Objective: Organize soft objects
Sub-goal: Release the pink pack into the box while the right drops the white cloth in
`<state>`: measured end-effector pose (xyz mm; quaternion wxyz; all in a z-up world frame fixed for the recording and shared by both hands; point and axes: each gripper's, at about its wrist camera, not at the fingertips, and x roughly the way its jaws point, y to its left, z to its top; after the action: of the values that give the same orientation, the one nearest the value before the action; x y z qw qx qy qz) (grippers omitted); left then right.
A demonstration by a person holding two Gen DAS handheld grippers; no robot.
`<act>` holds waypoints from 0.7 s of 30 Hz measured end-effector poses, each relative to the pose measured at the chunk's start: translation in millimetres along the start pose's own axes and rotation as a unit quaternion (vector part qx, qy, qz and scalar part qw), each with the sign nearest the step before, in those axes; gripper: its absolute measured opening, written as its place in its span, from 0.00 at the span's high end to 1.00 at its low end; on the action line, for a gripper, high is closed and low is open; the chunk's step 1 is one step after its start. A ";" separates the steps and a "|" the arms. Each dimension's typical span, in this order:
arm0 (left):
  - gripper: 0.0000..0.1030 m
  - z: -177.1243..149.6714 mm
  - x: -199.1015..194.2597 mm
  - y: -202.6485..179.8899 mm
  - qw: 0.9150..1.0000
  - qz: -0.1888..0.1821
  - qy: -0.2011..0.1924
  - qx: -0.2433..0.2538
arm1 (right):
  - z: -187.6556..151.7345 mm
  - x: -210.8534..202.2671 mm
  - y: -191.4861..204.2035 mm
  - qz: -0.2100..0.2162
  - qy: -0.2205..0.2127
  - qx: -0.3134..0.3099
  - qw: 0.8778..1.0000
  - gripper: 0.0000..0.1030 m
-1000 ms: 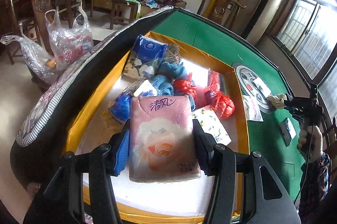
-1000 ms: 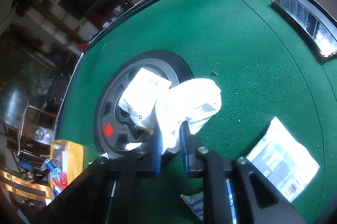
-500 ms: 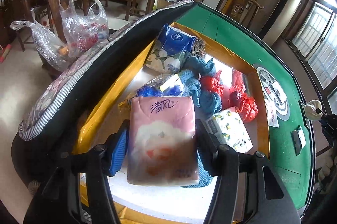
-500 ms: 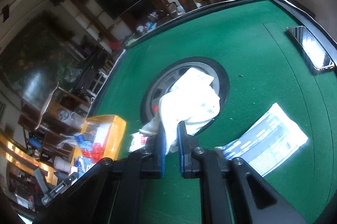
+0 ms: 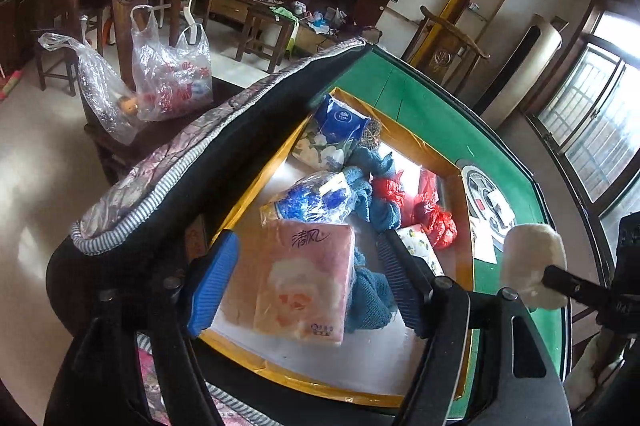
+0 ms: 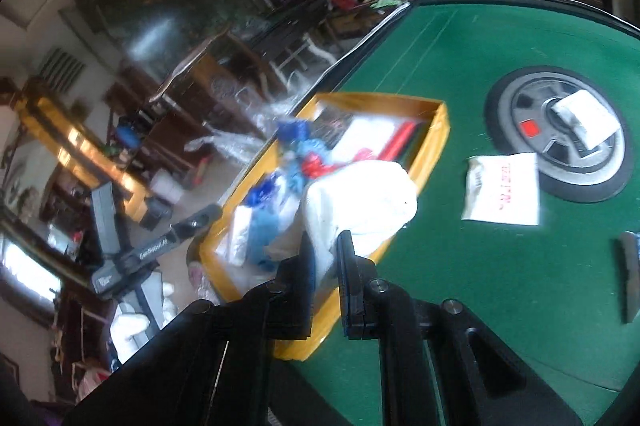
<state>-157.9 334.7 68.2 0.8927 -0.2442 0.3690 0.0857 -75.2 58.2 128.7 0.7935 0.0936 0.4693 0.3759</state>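
Note:
A yellow-walled box (image 5: 404,132) on the green table holds soft things: a pink tissue pack (image 5: 306,278), blue cloths (image 5: 370,296), red bags (image 5: 438,222), a blue tissue pack (image 5: 340,120). My left gripper (image 5: 308,280) is open, its fingers standing apart on either side of the pink pack, which lies in the box. My right gripper (image 6: 326,270) is shut on a white cloth (image 6: 360,198) and holds it in the air by the box's (image 6: 434,150) near wall. The white cloth also shows in the left wrist view (image 5: 532,268).
A round grey hub (image 6: 560,134) sits in the green table (image 6: 500,286) with a white packet (image 6: 584,118) on it. Another white packet (image 6: 502,188) lies beside it. A padded cushion edge (image 5: 180,166) runs along the box's left. Plastic bags (image 5: 168,74) sit on a chair.
My left gripper has opened and let go of the pink tissue pack in the box. My right gripper has lifted the white cloth off the hub and carried it to the box.

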 end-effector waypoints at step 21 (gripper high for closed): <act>0.30 -10.1 -4.7 18.5 1.000 0.014 -0.004 0.001 | -41.9 147.7 52.8 -0.081 0.160 -0.099 0.979 0.90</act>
<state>-173.7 345.8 58.4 0.8930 -0.2380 0.3690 0.0985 -95.3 187.7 33.0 0.7413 -0.0847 0.5568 0.3650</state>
